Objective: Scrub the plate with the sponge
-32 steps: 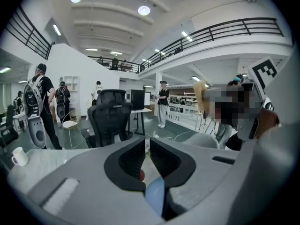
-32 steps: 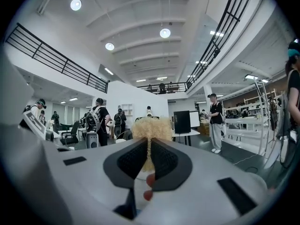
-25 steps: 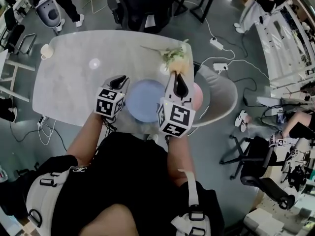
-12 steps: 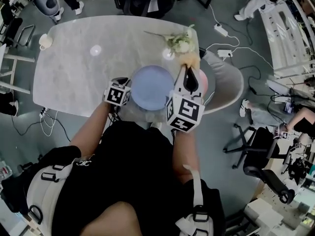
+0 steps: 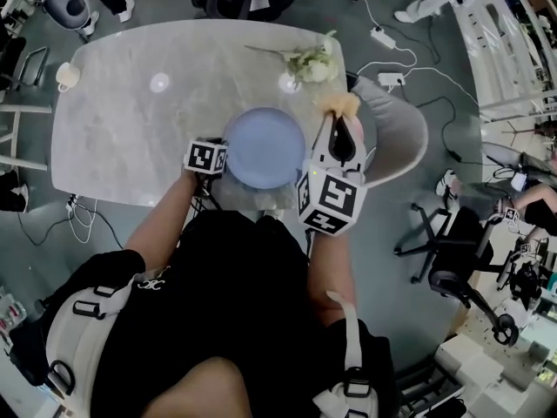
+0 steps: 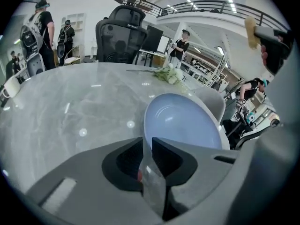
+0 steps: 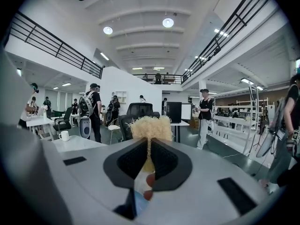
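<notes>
The left hand-held gripper (image 6: 146, 143) is pinched tight on the rim of the blue plate (image 6: 183, 122). In the head view it holds the plate's 9 o'clock edge. The plate is over the near side of the desk (image 5: 130, 138). The right hand-held gripper (image 7: 149, 143) is squeezed on the yellow sponge (image 7: 150, 127). The sponge is off at 2 o'clock from the plate, not touching it. To scrub well, I think the sponge should come down flat on the plate's middle, then rub in small circles. Push gently, or the plate could slip out of the pinch. Hold the plate steady.
</notes>
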Demonstrator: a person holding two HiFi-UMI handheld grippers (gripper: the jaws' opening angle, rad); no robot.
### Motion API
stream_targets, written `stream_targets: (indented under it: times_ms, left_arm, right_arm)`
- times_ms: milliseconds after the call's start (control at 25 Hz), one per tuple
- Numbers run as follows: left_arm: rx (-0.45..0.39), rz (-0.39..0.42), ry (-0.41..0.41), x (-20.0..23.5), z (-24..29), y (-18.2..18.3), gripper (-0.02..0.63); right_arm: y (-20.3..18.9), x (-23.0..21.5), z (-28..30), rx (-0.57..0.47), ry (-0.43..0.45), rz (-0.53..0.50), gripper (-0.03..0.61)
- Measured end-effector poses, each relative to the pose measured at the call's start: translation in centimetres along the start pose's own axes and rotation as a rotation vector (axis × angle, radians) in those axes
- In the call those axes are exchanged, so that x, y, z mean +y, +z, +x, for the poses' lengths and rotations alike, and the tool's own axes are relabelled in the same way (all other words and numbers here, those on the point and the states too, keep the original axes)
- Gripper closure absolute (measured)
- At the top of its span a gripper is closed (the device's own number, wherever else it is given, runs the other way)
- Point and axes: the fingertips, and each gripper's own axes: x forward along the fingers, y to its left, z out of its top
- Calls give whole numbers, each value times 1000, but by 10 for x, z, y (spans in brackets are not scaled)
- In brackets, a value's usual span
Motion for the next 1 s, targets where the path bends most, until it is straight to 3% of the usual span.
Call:
stream_targets:
  times_ms: [680, 840, 1000]
  left_arm:
    - [94, -113, -84, -4, 39, -13, 555]
    - [114, -197, -130, -6, 45, -13, 557]
    - [121, -359, -195, -6, 47, -11, 588]
  right_arm:
    - [-14, -8, -7, 29, -50, -18, 549]
    - [-16, -13, -10, 32, -58, -20, 549]
    - [-15, -14, -9, 28, -54, -26, 549]
